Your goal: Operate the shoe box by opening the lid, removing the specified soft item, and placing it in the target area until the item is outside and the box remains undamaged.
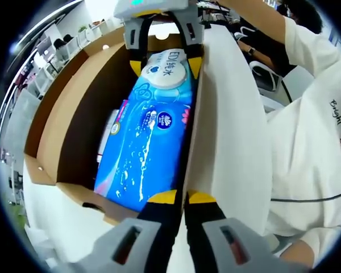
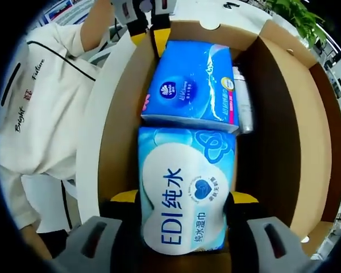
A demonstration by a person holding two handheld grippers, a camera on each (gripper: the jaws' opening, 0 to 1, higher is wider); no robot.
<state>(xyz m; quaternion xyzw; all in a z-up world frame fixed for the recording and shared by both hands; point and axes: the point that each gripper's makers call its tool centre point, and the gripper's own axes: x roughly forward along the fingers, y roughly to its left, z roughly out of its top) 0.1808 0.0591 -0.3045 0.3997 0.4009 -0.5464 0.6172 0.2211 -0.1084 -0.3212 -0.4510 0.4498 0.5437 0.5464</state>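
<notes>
The brown-lined shoe box (image 1: pixel 62 136) (image 2: pixel 273 114) lies open. Inside it are a light-blue wet-wipes pack (image 1: pixel 165 71) (image 2: pixel 187 187) with a white flap, and a darker blue tissue pack (image 1: pixel 145 148) (image 2: pixel 193 85) end to end with it. My right gripper (image 2: pixel 184 198) is shut on the wipes pack, one yellow-tipped jaw on each side; it enters the left gripper view from the top (image 1: pixel 163 65). My left gripper (image 1: pixel 183 198) is shut on the edge of the raised white lid (image 1: pixel 227 125) (image 2: pixel 105 114); the right gripper view shows it at the top (image 2: pixel 145 28).
A pale bottle-like item (image 2: pixel 244 105) lies in the box beside the tissue pack. A person in a white shirt (image 1: pixel 312 148) (image 2: pixel 40 102) stands close along the lid side. The box rests on a white table (image 1: pixel 57 222). Desks stand in the background.
</notes>
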